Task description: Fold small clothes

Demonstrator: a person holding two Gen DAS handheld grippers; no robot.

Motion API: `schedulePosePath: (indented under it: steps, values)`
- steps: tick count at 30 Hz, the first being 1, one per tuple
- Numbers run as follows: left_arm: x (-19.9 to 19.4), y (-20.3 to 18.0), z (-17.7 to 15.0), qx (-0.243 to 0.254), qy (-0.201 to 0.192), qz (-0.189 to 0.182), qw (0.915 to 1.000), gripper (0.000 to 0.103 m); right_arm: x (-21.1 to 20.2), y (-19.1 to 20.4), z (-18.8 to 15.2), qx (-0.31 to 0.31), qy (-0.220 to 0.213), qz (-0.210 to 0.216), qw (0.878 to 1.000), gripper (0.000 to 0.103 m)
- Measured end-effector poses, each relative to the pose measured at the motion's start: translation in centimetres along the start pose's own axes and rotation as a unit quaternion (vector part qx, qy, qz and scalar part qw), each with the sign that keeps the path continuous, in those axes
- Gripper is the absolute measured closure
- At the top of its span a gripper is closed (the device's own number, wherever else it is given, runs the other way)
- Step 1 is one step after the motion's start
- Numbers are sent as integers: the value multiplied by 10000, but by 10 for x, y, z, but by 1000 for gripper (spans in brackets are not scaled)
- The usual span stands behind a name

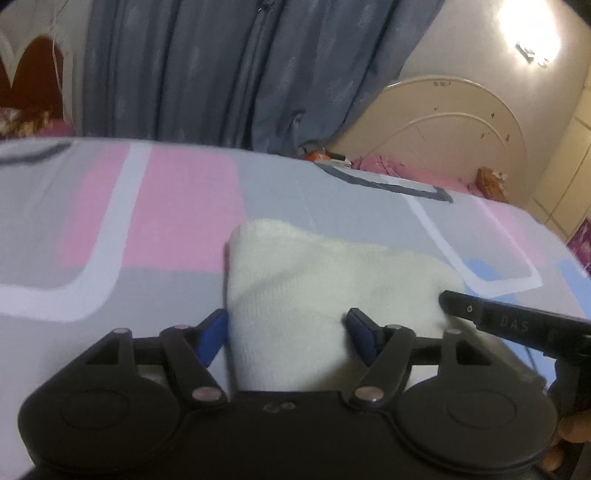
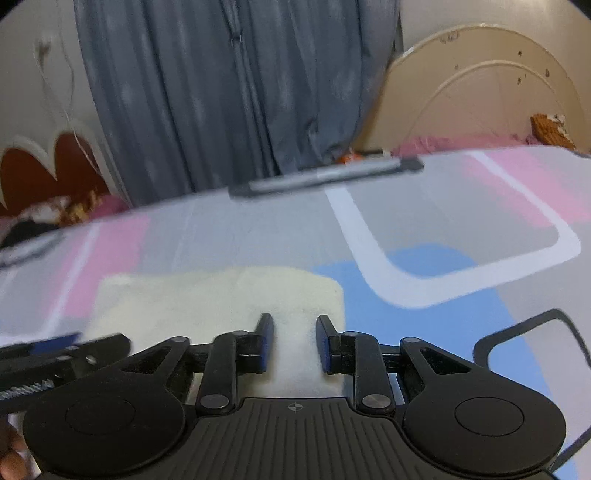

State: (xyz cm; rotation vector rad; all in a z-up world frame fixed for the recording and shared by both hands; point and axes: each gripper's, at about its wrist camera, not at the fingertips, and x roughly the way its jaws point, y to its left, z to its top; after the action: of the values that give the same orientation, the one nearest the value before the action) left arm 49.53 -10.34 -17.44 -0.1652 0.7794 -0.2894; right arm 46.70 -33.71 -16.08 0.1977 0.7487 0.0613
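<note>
A small cream-white knit cloth (image 1: 314, 291) lies folded on the patterned bedsheet (image 1: 147, 229). My left gripper (image 1: 288, 332) is open, its blue-padded fingers straddling the cloth's near left part. The tip of the right gripper (image 1: 458, 302) rests at the cloth's right edge in this view. In the right wrist view the cloth (image 2: 221, 295) lies flat ahead, and my right gripper (image 2: 293, 339) is open with both fingers over its near right part. The left gripper's body (image 2: 62, 350) shows at the left edge.
The bedsheet (image 2: 443, 236) has pink, grey, blue and white blocks. Grey curtains (image 1: 221, 66) hang behind the bed. A cream headboard (image 1: 454, 122) and pink bedding (image 1: 406, 170) lie at the back right. A bright lamp (image 1: 532, 33) glares at the top right.
</note>
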Motion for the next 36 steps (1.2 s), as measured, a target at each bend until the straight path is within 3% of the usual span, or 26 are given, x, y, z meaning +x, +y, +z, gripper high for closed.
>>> schedulePosePath:
  steps: [7, 16, 24, 36]
  values:
    - [-26, -9, -2, 349, -149, 8, 9993, 37, -31, -8, 2, 269, -59, 265, 9993, 79]
    - [-52, -22, -25, 546, -86, -102, 9984, 37, -79, 13, -28, -85, -214, 494, 9985, 79]
    - [-47, -24, -34, 619, 24, -2, 9981, 34, -63, 15, -44, -180, 117, 275, 9994, 79]
    - [-71, -33, -43, 816, -9, -21, 9967, 36, -107, 14, -55, -66, -42, 434, 9990, 79]
